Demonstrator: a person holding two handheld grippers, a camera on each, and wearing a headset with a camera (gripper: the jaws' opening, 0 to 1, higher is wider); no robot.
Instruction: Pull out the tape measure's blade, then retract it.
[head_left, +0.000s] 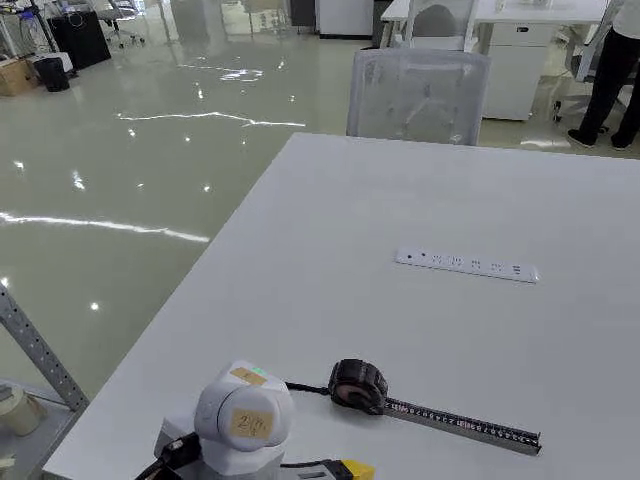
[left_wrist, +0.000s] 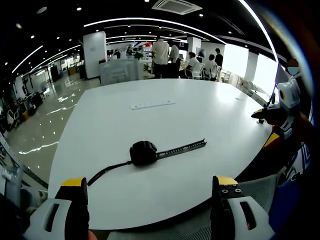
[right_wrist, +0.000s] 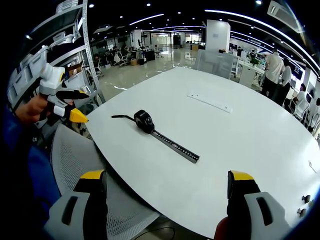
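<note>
- Left tool (left_wrist: 150, 182): released, jaws set wide, nothing between them. It stands off the near edge of the surface (left_wrist: 200, 115).
- Right tool (right_wrist: 167, 175): likewise released and empty, off the edge.
- Tape measure (left_wrist: 144, 152): lies flat on the surface, straight ahead of the left tool and well apart from it. It is ahead and slightly left of the right tool, also well apart.
- Blade (left_wrist: 181, 148): out of the case (right_wrist: 144, 120), flat, running rightward as the left tool sees it. A dark strap (left_wrist: 107, 171) trails towards that tool's left jaw.
- Step, as judged: blade is out and no tool is in contact, so retraction appears due.
- Next move calls for one tool to clamp and steady the case. Whatever holds the blade out must be let go, with the other tool checking the tip.
</note>
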